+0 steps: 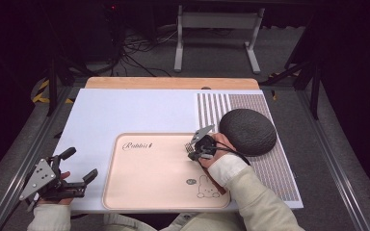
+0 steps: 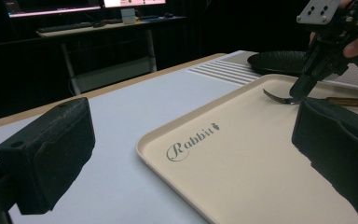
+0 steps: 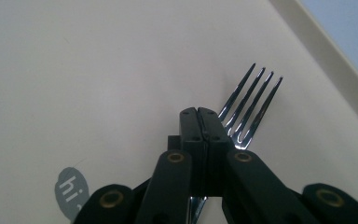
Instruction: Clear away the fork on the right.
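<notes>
A beige tray (image 1: 125, 168) printed "Rabbit" lies at the near middle of the table. On it lies a metal fork (image 1: 189, 147) with a wooden handle, tines toward the far edge. My right gripper (image 1: 195, 153) points down onto the fork's neck with its jaws closed together. In the right gripper view the tines (image 3: 249, 102) fan out just past the gripper's tip (image 3: 199, 112), over the tray floor (image 3: 98, 70). In the left gripper view the right gripper (image 2: 300, 91) meets the fork (image 2: 275, 97) behind its upturned tines. My left gripper (image 1: 82, 163) hovers left of the tray, open and empty, aimed across the tray (image 2: 251, 163).
A dark textured oval pad (image 1: 248, 131) sits on a striped placemat (image 1: 270, 163) right of the tray, close behind my right hand. A white sheet (image 1: 125, 110) covers the table beyond the tray. A rabbit drawing and a "hi" bubble (image 3: 70, 191) mark the tray's near right corner.
</notes>
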`<state>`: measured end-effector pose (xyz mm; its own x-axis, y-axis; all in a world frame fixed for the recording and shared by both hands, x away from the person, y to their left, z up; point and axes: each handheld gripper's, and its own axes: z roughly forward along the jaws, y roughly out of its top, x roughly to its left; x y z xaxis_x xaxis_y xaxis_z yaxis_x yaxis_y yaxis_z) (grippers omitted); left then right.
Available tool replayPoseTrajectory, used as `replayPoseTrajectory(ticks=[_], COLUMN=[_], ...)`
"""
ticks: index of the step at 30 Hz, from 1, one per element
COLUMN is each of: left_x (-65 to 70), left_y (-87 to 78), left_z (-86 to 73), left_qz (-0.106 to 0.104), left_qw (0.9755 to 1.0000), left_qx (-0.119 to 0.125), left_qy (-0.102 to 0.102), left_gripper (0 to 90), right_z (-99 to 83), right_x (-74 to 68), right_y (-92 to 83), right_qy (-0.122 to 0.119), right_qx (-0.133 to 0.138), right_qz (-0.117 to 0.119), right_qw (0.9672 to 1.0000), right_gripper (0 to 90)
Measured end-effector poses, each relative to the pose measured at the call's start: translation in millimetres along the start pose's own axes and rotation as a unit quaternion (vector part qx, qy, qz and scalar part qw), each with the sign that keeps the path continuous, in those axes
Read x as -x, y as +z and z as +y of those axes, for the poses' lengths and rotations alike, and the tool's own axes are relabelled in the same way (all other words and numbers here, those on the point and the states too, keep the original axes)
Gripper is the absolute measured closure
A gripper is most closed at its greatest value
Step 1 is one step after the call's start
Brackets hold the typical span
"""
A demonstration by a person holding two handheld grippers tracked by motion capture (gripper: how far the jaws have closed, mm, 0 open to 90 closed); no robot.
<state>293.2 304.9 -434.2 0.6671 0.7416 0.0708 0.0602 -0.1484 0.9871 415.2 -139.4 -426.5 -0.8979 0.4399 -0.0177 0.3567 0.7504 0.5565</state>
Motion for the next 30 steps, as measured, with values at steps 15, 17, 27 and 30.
replayPoseTrajectory(ticks=[15,17,27,30], left_x=[0.0,0.0,0.0,0.0], left_y=[0.2,0.1,0.0,0.0], left_z=[0.0,0.0,0.1,0.0], left_qz=[-0.002,-0.001,-0.002,0.000], left_qw=[1.0000,1.0000,1.0000,1.0000], left_qx=[0.000,0.000,-0.001,0.000], left_qy=[0.000,0.000,0.000,0.000], left_gripper=[0.0,0.0,0.0,0.0], right_z=[-0.4,-0.2,0.1,-0.4], right_x=[0.4,0.6,2.6,4.2], right_y=[8.0,9.5,9.9,9.7], right_qy=[0.002,0.002,0.008,0.014], right_qx=[-0.006,-0.007,-0.007,-0.007], right_qz=[0.007,0.007,-0.002,-0.007], right_qw=[1.0000,0.9999,0.9999,0.9998], right_gripper=[90.0,90.0,90.0,90.0])
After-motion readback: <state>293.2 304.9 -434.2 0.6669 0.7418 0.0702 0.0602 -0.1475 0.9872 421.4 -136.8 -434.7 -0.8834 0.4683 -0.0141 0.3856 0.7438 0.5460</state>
